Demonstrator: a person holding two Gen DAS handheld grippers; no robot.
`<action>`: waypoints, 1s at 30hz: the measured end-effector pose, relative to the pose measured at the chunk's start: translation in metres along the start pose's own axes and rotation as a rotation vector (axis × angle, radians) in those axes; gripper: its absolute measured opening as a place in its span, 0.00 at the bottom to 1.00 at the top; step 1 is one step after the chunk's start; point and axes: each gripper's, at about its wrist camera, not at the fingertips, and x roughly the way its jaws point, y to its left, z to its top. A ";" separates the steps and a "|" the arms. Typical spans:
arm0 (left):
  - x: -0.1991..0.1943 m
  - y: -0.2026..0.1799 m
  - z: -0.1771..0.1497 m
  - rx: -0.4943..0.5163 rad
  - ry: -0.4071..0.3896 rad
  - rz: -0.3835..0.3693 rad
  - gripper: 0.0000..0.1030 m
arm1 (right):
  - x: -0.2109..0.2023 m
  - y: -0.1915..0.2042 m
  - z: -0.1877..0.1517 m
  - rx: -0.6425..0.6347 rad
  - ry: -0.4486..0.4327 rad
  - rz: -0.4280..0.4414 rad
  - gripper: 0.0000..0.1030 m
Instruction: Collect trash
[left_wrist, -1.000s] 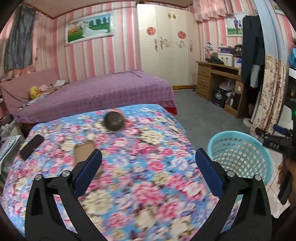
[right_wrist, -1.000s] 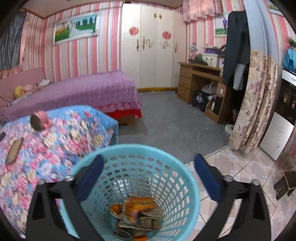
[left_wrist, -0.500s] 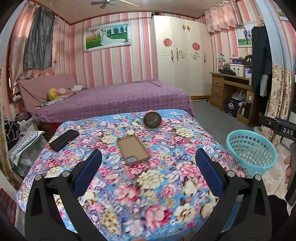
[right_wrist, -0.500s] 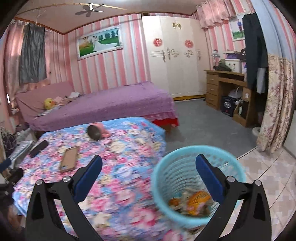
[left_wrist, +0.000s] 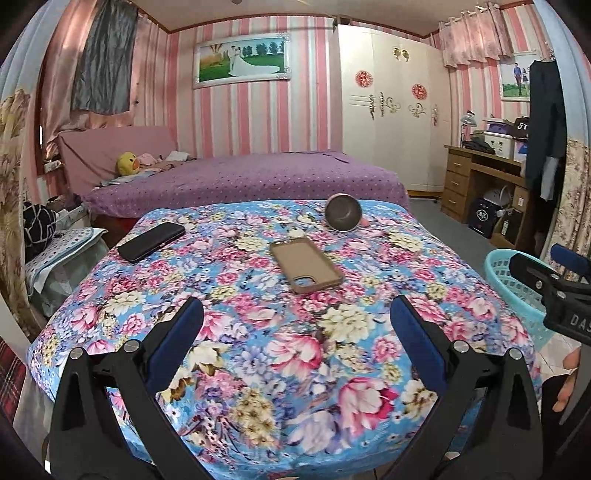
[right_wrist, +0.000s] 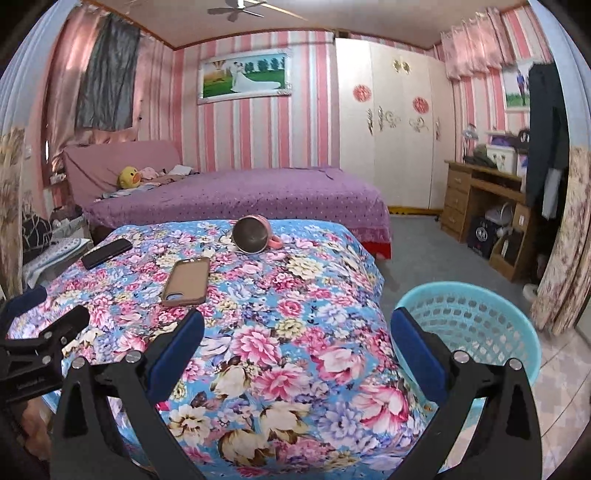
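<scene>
Floral-clothed table (left_wrist: 295, 350) with black phone (left_wrist: 151, 242), phone case (left_wrist: 306, 264), tipped mug (left_wrist: 343, 218).

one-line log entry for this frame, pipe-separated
left hand-held gripper open, empty | right hand-held gripper open, empty | basket beside bed | phone case, phone, mug on floral cover

My two views sharp, evenly bright indoor light, soft shadows under the mug (left_wrist: 343, 218), fisheye bending walls, black vignette corners.
</scene>
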 end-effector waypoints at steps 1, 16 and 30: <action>0.001 0.001 -0.001 0.002 -0.001 0.001 0.95 | 0.000 0.002 0.000 -0.009 -0.006 -0.003 0.96; 0.002 0.010 0.003 -0.030 -0.035 -0.010 0.95 | 0.001 0.010 0.003 -0.020 -0.043 0.001 0.96; -0.001 0.006 0.003 -0.020 -0.048 -0.010 0.95 | -0.001 0.008 0.005 -0.022 -0.057 0.000 0.96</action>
